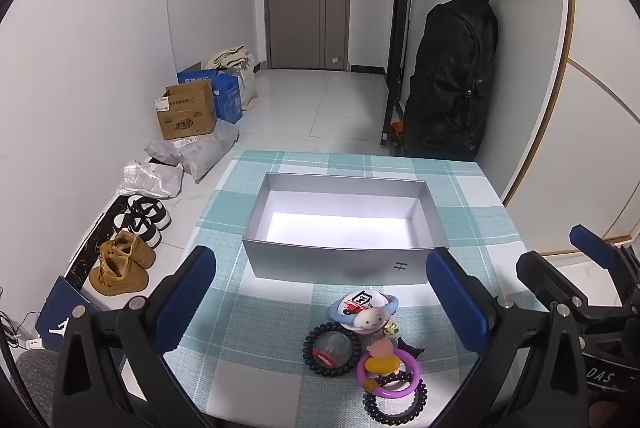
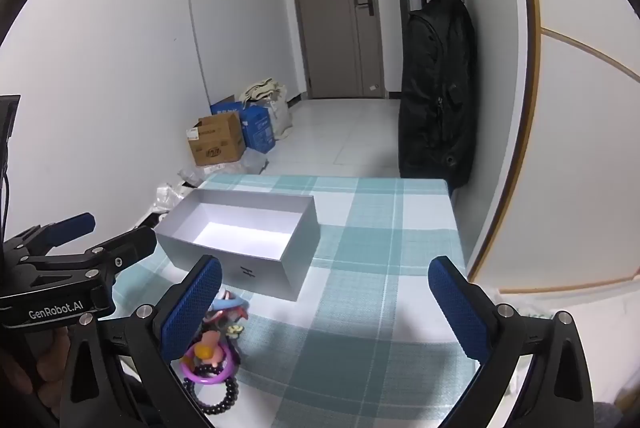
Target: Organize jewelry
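Checked teal-and-white cloth (image 1: 280, 324) covers the table; one grey open box (image 1: 340, 224) sits on it, holding nothing. At 6 o'clock of the box lies one jewelry pile (image 1: 368, 344): two black coiled rings, one purple ring (image 1: 412, 374), one blue ring, some charms. Left gripper (image 1: 324, 292) hangs over the pile, jaws wide, gripping nothing. Right gripper (image 2: 324, 304) likewise wide, pile at its 8 o'clock.
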`<state>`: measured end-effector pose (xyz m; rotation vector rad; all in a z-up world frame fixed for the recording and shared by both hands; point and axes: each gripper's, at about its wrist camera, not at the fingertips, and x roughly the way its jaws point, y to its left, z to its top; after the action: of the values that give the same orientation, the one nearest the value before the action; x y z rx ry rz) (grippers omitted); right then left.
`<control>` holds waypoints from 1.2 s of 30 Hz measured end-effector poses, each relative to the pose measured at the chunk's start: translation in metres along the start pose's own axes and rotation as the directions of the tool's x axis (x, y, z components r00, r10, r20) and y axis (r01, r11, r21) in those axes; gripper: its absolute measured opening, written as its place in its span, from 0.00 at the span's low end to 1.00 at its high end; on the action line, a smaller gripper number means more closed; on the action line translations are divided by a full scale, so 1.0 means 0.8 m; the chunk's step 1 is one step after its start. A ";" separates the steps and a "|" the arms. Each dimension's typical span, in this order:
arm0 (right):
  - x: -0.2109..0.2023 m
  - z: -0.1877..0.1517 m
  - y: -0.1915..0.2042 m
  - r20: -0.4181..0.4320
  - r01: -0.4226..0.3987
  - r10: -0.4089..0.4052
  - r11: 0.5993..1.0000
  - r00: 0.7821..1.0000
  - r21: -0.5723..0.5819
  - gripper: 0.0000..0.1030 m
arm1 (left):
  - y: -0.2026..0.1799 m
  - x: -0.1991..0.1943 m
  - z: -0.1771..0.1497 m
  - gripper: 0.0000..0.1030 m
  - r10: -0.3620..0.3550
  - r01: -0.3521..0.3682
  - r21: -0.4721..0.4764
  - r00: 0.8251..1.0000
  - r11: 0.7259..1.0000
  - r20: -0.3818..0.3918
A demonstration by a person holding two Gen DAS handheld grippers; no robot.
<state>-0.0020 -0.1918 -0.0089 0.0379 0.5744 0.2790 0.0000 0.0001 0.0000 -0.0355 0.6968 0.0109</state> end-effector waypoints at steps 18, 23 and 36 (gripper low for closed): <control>0.000 0.000 0.001 0.004 0.002 -0.002 1.000 1.000 0.002 1.00 | -0.006 0.004 -0.003 0.99 -0.005 0.005 0.001 1.000 1.000 0.008; 0.001 0.001 0.001 0.002 0.002 -0.002 1.000 1.000 0.002 1.00 | -0.007 0.003 -0.003 0.99 -0.005 0.005 0.004 1.000 1.000 -0.003; 0.005 -0.001 0.002 -0.007 0.002 -0.002 1.000 1.000 0.007 1.00 | -0.010 0.006 -0.004 0.99 0.000 0.000 0.013 1.000 1.000 -0.015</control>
<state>0.0005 -0.1891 -0.0116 0.0434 0.5829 0.2750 0.0020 -0.0080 -0.0053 -0.0233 0.7124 0.0062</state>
